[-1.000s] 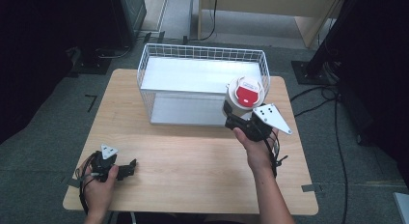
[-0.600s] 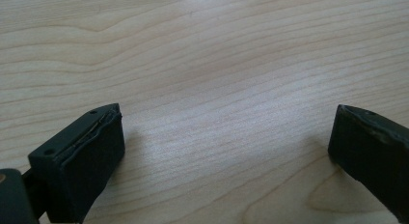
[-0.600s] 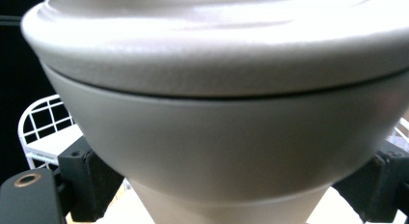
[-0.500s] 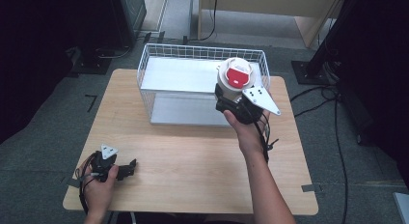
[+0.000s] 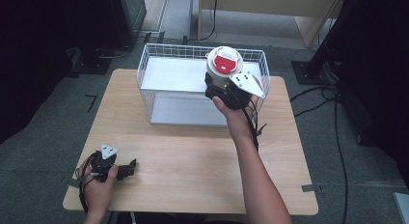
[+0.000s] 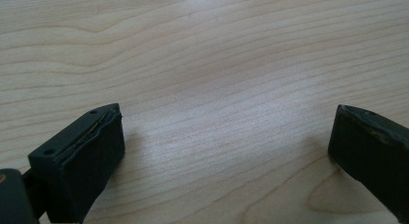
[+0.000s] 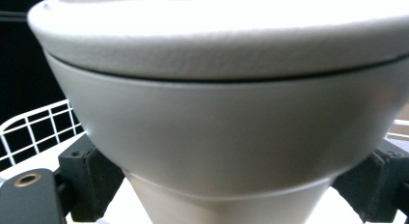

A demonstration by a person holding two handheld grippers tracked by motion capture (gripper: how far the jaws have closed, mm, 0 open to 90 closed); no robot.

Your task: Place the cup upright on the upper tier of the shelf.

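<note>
A: From the high view, how far is it?

B: The right gripper [image 5: 218,89] clamps the white cup [image 5: 224,64], lifted over the wire basket [image 5: 154,69] at 1 o'clock; lowering remains. The left gripper [image 5: 126,168] rests at 7 o'clock.

A: And the gripper views?

B: Left jaws wide apart, holding nothing, over the table [image 6: 217,64]. Right jaws squeeze the cup's narrow base.

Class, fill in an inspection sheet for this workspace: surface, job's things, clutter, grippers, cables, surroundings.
Surface: light wooden table, bare in front.
Job's things: white cup with red-marked lid, upright, held over the white wire basket at the table's far side.
Clutter: nothing seen.
Grippers: right gripper shut on the cup's lower part; left gripper open, low over the table's near left corner.
Cables: one trails along the right forearm; others on the floor at right.
Surroundings: grey floor, dark stands, wooden furniture behind.
</note>
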